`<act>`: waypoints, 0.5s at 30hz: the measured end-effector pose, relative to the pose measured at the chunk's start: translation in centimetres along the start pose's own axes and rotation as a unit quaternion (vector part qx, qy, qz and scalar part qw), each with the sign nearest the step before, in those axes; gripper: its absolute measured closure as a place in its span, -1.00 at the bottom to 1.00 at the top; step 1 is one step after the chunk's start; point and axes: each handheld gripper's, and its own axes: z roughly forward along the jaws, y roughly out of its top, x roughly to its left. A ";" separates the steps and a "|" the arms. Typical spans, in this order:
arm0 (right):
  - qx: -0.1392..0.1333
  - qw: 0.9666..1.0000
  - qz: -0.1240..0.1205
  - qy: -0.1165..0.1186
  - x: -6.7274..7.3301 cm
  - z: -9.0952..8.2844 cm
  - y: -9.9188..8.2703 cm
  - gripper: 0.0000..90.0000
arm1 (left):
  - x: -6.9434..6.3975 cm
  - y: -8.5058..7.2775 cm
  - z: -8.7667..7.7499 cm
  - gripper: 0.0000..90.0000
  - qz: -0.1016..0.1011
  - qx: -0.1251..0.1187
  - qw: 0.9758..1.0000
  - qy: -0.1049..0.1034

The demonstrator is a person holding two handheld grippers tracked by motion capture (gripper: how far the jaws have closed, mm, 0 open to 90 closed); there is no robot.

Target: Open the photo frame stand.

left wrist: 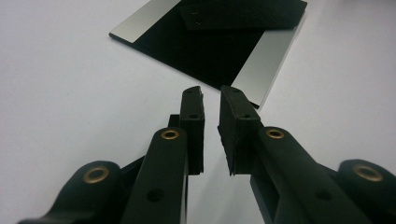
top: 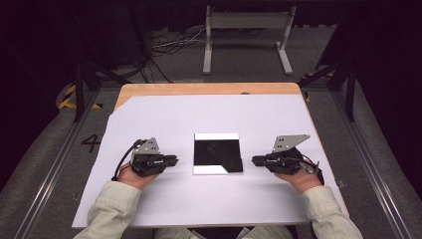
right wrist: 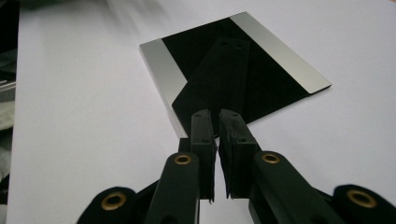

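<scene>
At the centre of the white sheet lies a flat square mirror, dark where it reflects the room, pale along two edges. You hold the left gripper just beside its left edge and the right gripper just beside its right, both pointing inward, probably a symmetric ready stance. The left jaws stand a narrow gap apart, holding nothing; the right jaws are almost closed, a sliver between them, also empty. Neither touches the mirror.
</scene>
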 end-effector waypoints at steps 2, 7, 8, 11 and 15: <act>0.000 1.000 -0.001 0.002 0.1 0.1 0.0 0.85 | 0.2 0.0 -0.1 0.77 -0.002 0.000 1.000 0.002; 0.009 1.000 0.001 0.002 0.1 0.2 -0.2 0.83 | 0.5 -0.1 -0.1 0.77 -0.004 -0.003 1.000 0.002; 0.009 1.000 0.001 0.002 0.0 0.2 -0.3 0.83 | 0.5 -0.1 -0.1 0.77 -0.004 -0.003 1.000 0.002; 0.015 1.000 0.001 0.001 0.1 0.2 -0.3 0.81 | 0.6 -0.1 -0.1 0.77 -0.004 -0.005 1.000 0.004; 0.033 0.999 -0.003 0.000 0.4 0.3 0.0 0.81 | 0.6 -0.1 -0.1 0.77 -0.003 -0.008 1.000 0.006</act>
